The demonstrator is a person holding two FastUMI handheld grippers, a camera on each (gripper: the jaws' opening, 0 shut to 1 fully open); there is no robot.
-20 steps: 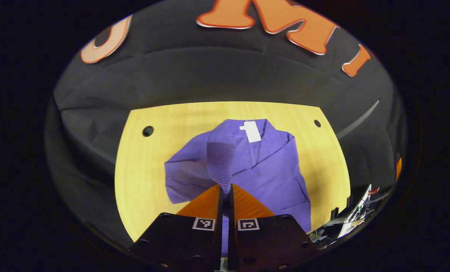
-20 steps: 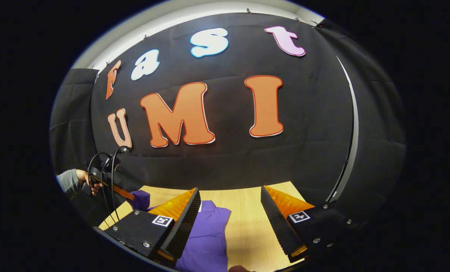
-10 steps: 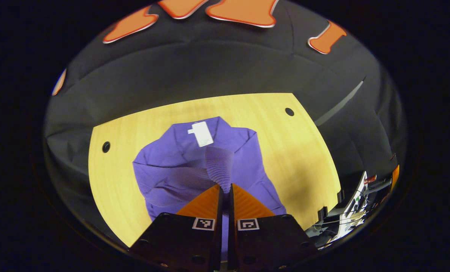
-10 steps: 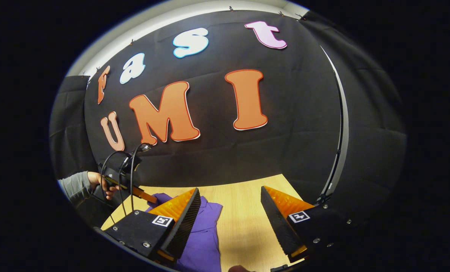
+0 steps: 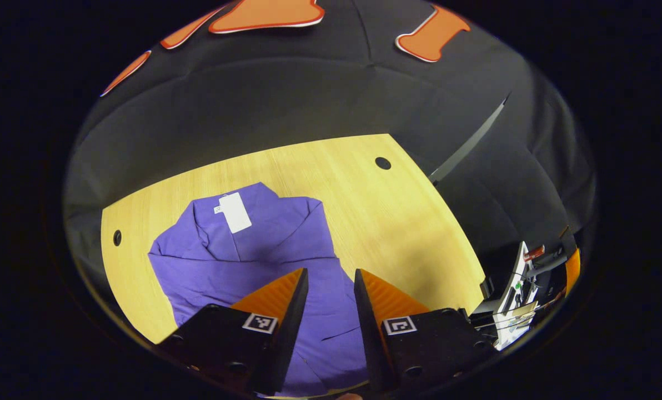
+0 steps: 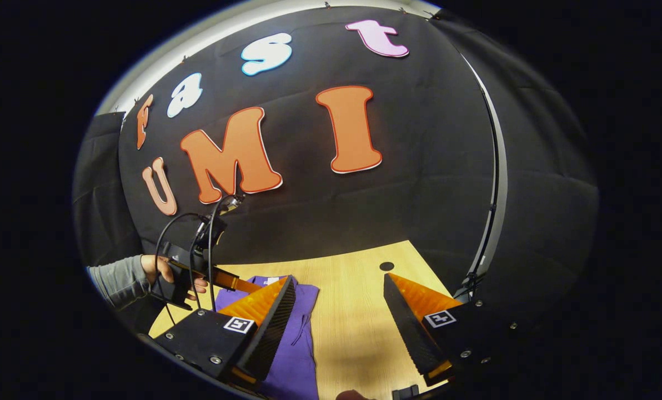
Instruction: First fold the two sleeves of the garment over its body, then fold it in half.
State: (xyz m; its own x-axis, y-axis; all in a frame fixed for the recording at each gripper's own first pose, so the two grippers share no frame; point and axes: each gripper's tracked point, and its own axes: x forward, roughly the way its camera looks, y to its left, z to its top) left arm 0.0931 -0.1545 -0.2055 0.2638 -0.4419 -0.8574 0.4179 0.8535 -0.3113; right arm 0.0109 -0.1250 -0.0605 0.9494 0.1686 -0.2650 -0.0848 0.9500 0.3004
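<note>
A purple garment [image 5: 264,250] with a white tag [image 5: 235,212] near its collar lies on the wooden table [image 5: 397,222]. A sleeve lies folded across its body. In the left gripper view my left gripper [image 5: 331,275] hovers open over the garment's lower body, nothing between its fingers. In the right gripper view my right gripper [image 6: 339,286] stands open above the table, right of the garment [image 6: 300,333]. That view also shows the left gripper [image 6: 236,282] farther off, held by a hand [image 6: 161,272] in a grey sleeve, above the garment's upper part.
The table has small round holes [image 5: 382,163] near its far corners. Black cloth walls close the booth behind and beside the table. Some equipment and cables [image 5: 522,289] sit beyond the table's right edge in the left gripper view.
My left gripper has opened and let go of the sleeve, which now lies on the garment's body. It also swung right. My right gripper stayed open, shifting slightly.
</note>
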